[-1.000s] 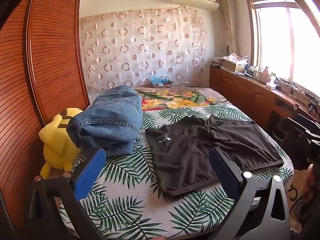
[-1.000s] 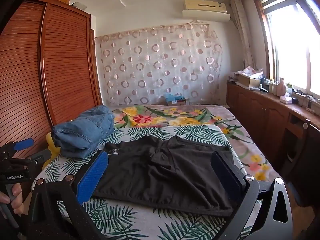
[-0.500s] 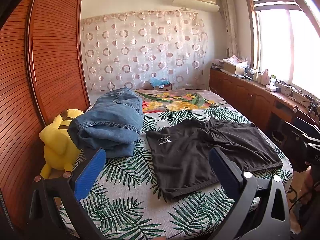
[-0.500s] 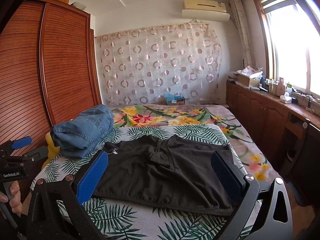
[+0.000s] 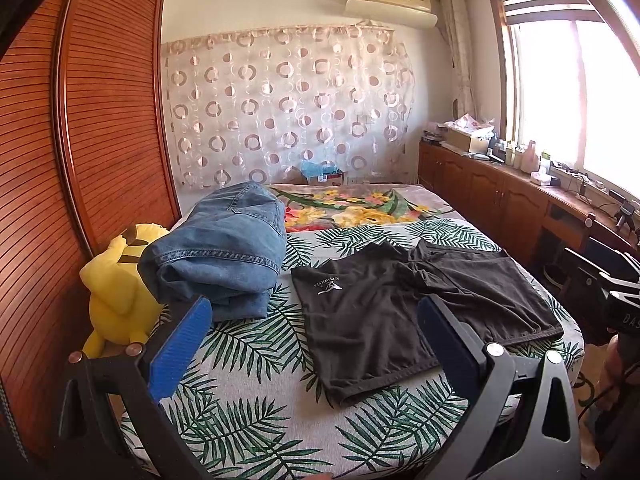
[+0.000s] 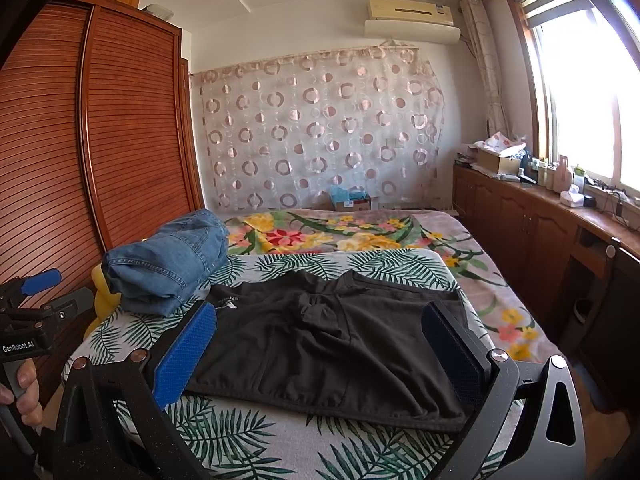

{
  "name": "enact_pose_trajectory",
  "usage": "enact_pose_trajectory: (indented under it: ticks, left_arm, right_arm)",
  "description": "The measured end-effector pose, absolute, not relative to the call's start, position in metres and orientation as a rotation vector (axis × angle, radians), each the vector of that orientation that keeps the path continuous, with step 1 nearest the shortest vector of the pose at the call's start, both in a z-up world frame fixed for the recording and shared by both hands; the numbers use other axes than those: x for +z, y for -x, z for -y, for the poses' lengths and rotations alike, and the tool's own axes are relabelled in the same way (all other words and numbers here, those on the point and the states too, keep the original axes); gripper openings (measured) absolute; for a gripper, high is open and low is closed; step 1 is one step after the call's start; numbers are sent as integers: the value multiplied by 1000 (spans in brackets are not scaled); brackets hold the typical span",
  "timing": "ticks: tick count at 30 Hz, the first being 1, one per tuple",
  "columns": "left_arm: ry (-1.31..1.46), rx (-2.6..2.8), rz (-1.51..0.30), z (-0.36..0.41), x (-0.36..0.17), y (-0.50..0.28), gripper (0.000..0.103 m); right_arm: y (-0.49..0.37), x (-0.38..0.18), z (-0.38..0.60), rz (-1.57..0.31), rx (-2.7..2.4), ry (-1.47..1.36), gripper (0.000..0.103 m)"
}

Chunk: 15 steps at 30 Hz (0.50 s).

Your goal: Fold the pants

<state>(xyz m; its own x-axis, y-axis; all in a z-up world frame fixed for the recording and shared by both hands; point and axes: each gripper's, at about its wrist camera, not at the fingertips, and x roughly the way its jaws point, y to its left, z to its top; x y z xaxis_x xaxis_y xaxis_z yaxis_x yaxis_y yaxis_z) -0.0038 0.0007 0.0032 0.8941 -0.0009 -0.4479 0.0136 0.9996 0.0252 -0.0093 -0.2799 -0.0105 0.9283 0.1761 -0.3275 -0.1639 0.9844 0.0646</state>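
Black shorts (image 5: pixel 404 304) lie spread flat on the leaf-print bed cover (image 5: pixel 248 408), with a small white logo near their left edge. They also show in the right wrist view (image 6: pixel 332 344). My left gripper (image 5: pixel 312 344) is open and empty, held above the bed's near left corner, short of the shorts. My right gripper (image 6: pixel 320 348) is open and empty, held above the near edge of the shorts. The left gripper also shows at the far left of the right wrist view (image 6: pixel 36 308).
A folded pile of blue jeans (image 5: pixel 224 252) sits on the bed left of the shorts, next to a yellow plush toy (image 5: pixel 120 292). A wooden wardrobe (image 5: pixel 80 140) stands on the left. A wooden cabinet (image 5: pixel 504 196) runs along the right under the window.
Both views have tilted up slightly, so the bed sits lower in frame. The shorts and jeans have not moved. Both grippers stay open.
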Motion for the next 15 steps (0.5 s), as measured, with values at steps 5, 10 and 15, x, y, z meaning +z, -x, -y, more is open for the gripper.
enact_pose_trajectory:
  ticks: [5,10,15]
  left_arm:
    - [-27,-9,-463,-1,5,4,103]
    - [-27,-9,-461,0,7,3,103]
    - [-28,-10,-459,0,8,3,103]
  right_arm:
    - [8,-11,280,-339,174,-36,103]
    - [8,-11,280,-338,174,-35,102]
    - [8,-11,280,-337,174,-34,102]
